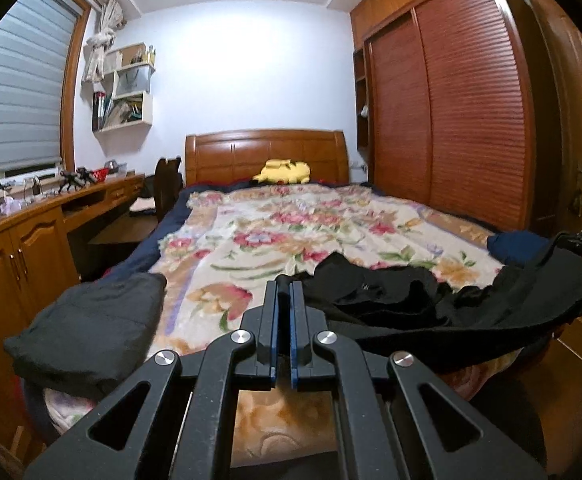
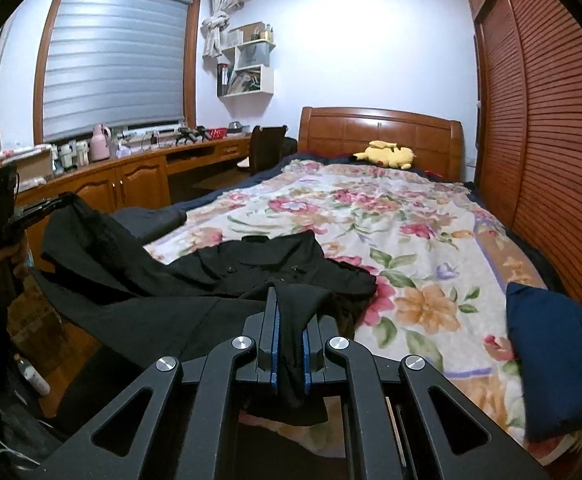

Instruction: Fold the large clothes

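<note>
Black coat [image 2: 227, 276] stretched between tools: right gripper [image 2: 290, 304] pinching hem, coat running toward 10 o'clock; left gripper [image 1: 284, 292] pinching its edge.

No text, label, brand, number or sign is showing clearly enough to be read in either wrist view. The books and binders on the wall shelf [image 2: 245, 74] at the far left are showing spines, but any lettering there is too small and blurred to make out. The bottles and containers standing on the long wooden surface [image 2: 139, 160] under the window are likewise showing no legible print.
</note>
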